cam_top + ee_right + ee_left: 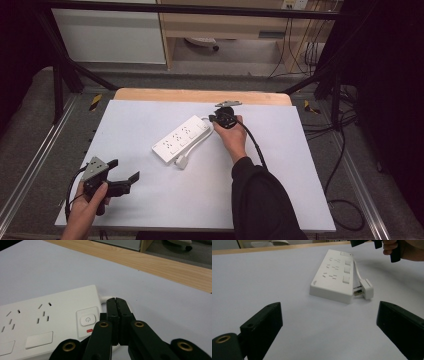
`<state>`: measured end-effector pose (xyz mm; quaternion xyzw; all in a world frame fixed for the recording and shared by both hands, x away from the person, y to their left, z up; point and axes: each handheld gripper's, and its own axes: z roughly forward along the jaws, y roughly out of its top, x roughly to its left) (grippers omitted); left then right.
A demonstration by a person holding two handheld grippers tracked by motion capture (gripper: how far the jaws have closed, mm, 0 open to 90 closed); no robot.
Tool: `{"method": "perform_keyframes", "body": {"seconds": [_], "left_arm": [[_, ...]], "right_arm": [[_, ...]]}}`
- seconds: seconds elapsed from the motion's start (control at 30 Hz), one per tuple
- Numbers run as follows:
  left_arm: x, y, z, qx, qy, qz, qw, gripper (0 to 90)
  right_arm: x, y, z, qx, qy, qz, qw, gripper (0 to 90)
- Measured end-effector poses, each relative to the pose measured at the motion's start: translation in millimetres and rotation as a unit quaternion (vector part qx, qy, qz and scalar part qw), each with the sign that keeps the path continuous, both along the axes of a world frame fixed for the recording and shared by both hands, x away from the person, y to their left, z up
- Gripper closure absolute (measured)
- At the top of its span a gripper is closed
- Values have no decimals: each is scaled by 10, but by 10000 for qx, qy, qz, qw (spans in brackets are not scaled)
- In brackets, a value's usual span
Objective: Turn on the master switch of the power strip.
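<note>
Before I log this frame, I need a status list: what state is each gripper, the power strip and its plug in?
Left gripper: open, nothing between its jaws, near the table's front left.
Right gripper: shut, empty, tips by the strip's switch end.
Power strip: flat on the table, sockets up, nothing plugged in.
Plug: loose on the table beside the strip, pins showing.
Power button: on or off, cannot tell.

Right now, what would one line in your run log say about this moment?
left hand-held gripper: open, idle near table edge | right hand-held gripper: shut, empty, beside power button | power strip: flat on table, plug loose
</note>
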<state>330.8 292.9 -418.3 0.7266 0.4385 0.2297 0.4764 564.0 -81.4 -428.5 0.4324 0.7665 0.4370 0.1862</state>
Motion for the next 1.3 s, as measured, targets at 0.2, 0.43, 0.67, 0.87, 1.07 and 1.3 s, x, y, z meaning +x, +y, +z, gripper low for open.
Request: {"method": "perform_keyframes", "body": {"seconds": [0.2,0.43,0.67,0.87,1.07,1.3], "left_arm": [[-1,0,0,5,-14,0,10000,65],[-3,1,1,-8,-14,3,10000,65],[-5,6,1,-20,-20,0,10000,65],[-4,7,1,-23,-21,-4,10000,65],[-3,8,1,-21,-18,-4,10000,65],[-3,11,1,-12,-21,-6,10000,65]], "right_arm": [[-16,114,-51,-31,32,97,9999,900],[-26,216,-49,-72,21,200,9998,900],[-30,267,-59,-134,19,248,9996,900],[-33,280,-73,-180,28,256,9995,900],[-36,276,-78,-196,30,262,9995,900],[-38,291,-94,-218,12,269,9994,900]]}}
